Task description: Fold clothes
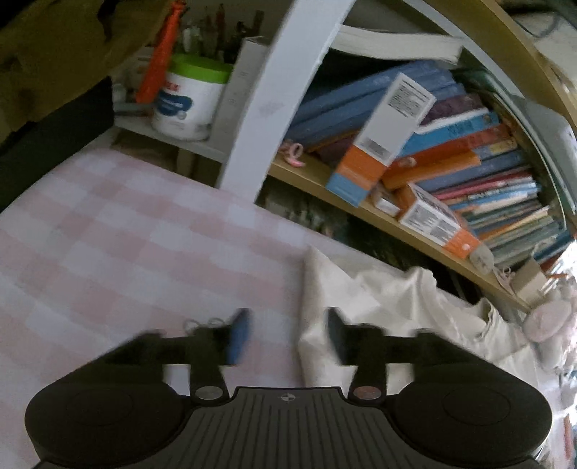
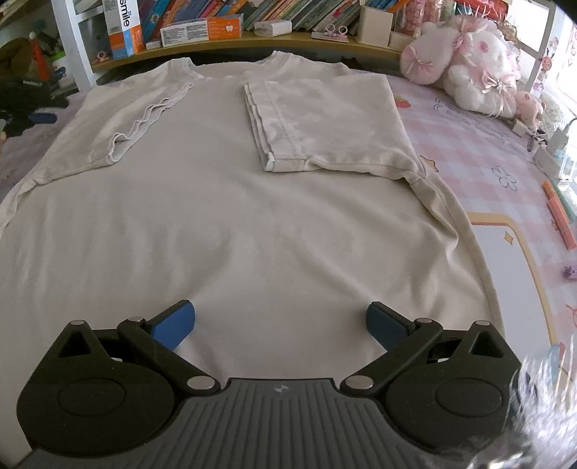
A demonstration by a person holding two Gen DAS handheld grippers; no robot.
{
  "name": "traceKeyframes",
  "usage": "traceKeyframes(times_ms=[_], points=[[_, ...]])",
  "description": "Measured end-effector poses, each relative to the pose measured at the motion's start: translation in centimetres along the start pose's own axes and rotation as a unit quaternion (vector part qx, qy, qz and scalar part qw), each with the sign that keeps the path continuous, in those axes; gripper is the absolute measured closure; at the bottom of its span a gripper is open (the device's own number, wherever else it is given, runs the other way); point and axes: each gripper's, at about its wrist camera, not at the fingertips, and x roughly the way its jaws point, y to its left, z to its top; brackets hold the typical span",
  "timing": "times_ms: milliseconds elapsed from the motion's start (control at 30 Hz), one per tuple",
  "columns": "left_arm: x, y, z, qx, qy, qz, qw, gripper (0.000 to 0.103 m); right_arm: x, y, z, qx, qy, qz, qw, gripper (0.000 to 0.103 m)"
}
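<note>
Containers first: there's a white tub with a green rim (image 1: pixel 187 104) on a little white shelf at the back left, stuffed with pens and brushes, though it's too blurry to tell them apart. Next to it the wooden bookshelf (image 1: pixel 317 176) is crammed with leaning books and a couple of orange-and-white boxes (image 1: pixel 378 133). In the right wrist view a small cream box (image 2: pixel 376 20) sits on that same shelf; can't see what's in it.

The left gripper (image 1: pixel 286 337) is partly open, nothing between the blue pads, hanging over the pink checked bed sheet (image 1: pixel 108 234) just off the shirt's edge. That view is pretty smeared, so I can't say whether it touches the fabric. The right gripper (image 2: pixel 280 324) is spread wide and empty, hovering low over the bottom part of the t-shirt (image 2: pixel 252 223), with no cloth pinched.

The cream t-shirt is laid flat on the bed, collar toward the bookshelf, both sleeves already folded inward onto the body. The right sleeve lies neat and square, the left one looks wavier.

Room-wise: bare sheet to the left of the shirt, while the right side has a plush toy (image 2: pixel 468 61) near the top corner and orange markers (image 2: pixel 559 216) along the edge.
</note>
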Motion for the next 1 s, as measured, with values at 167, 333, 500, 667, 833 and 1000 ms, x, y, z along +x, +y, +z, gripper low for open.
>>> traceKeyframes(times_ms=[167,333,500,667,833,1000], points=[[0.6,-1.8,-0.8,0.046,0.006,0.012,0.9988,0.047,-0.2,-0.1,-0.4,0.002,-0.002,0.004,1.000,0.001],[1.8,-2.4,-1.0,0.057,0.014,0.019,0.9981,0.050,-0.3,-0.1,-0.5,-0.001,-0.002,0.005,1.000,0.001],[2.8,-4.0,-0.8,0.096,0.024,0.040,0.9942,0.083,-0.2,0.1,-0.4,-0.004,-0.002,0.005,1.000,0.001],[2.9,-5.0,-1.2,0.125,0.024,0.072,0.9892,0.103,-0.1,0.3,-0.3,-0.007,-0.002,0.006,1.000,0.001],[2.9,-4.3,-0.9,0.126,0.017,0.092,0.9877,0.103,0.0,0.5,-0.2,-0.010,-0.001,0.006,1.000,0.001],[2.9,-2.5,-0.2,0.099,0.012,0.103,0.9897,0.103,0.4,0.8,0.4,-0.020,-0.006,0.014,1.000,0.001]])
